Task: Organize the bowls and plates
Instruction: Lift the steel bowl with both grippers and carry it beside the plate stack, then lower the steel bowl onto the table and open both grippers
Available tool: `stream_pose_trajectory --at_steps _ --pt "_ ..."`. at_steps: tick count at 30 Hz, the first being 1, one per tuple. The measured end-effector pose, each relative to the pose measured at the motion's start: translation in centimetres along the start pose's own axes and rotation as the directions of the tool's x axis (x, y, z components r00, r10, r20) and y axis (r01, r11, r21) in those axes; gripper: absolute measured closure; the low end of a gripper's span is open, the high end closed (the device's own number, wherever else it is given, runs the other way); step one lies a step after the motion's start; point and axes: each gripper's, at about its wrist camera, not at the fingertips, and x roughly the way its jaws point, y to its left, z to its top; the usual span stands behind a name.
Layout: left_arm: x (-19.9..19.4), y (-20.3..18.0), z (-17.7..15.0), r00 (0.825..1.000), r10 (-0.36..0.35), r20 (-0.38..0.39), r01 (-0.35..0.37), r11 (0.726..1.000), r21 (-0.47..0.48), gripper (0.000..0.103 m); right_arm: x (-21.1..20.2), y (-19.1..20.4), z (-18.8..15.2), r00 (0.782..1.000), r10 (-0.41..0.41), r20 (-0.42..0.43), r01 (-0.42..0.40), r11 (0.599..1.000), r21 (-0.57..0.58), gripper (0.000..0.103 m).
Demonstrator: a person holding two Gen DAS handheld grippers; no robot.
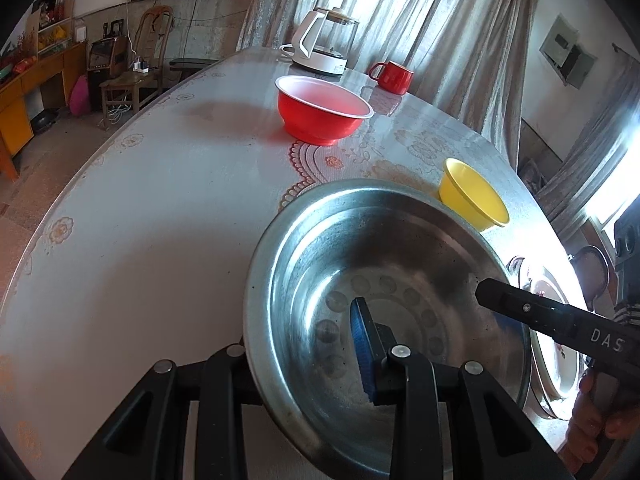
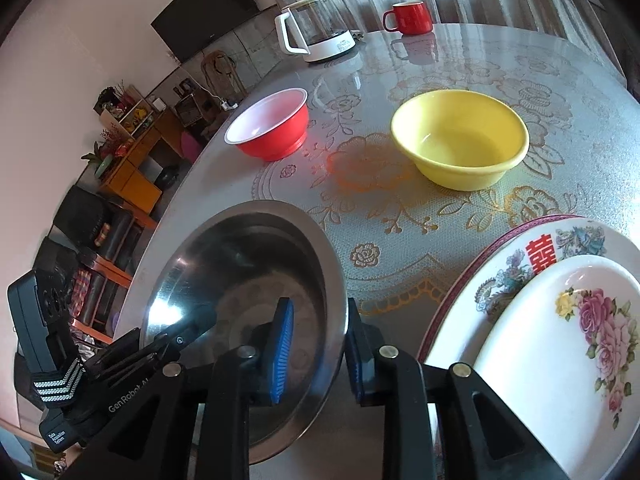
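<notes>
A steel bowl (image 1: 384,280) (image 2: 240,264) sits near the table's front edge. My left gripper (image 1: 304,352) grips its left rim: one blue pad is inside the bowl, the other finger is hidden under the rim. My right gripper (image 2: 316,348) straddles its right rim, blue pads on either side with small gaps; its finger (image 1: 532,312) shows in the left wrist view. A yellow bowl (image 2: 460,140) (image 1: 472,196) and a red bowl (image 2: 268,124) (image 1: 324,108) stand farther back. A small flowered plate (image 2: 560,344) lies on a larger plate (image 2: 504,272) at right.
A glass kettle (image 2: 312,28) (image 1: 324,40) and a red mug (image 2: 410,18) (image 1: 392,76) stand at the table's far side by the curtains. The table (image 1: 160,208) has a patterned plastic cover. Furniture and a chair stand beyond its left edge.
</notes>
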Motion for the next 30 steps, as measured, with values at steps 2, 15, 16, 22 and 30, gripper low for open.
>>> stream_pose_trajectory --at_steps 2,15,16,22,30 --pt "-0.1 0.0 -0.1 1.0 0.009 0.0 -0.009 1.0 0.0 0.071 -0.2 0.0 -0.1 1.0 -0.012 -0.006 0.012 1.0 -0.004 0.078" --pt "-0.9 -0.9 -0.9 0.999 0.036 0.001 -0.036 0.999 0.023 0.064 -2.5 0.8 -1.0 0.997 -0.069 0.036 0.071 0.996 -0.056 0.076" --pt "-1.0 -0.9 -1.0 0.999 0.035 0.001 -0.035 0.999 0.021 0.063 -2.9 0.9 -1.0 0.997 -0.069 0.048 0.071 0.996 -0.06 0.076" --pt "-2.0 -1.0 -1.5 0.999 0.033 0.012 -0.033 0.999 0.003 0.048 -4.3 0.0 -0.9 0.996 -0.049 0.077 0.052 0.998 -0.042 0.075" --pt "-5.4 -1.6 -1.0 0.989 0.084 0.119 -0.087 0.996 0.022 0.021 -6.6 -2.4 -0.3 0.989 -0.045 0.14 0.045 0.999 0.001 0.075"
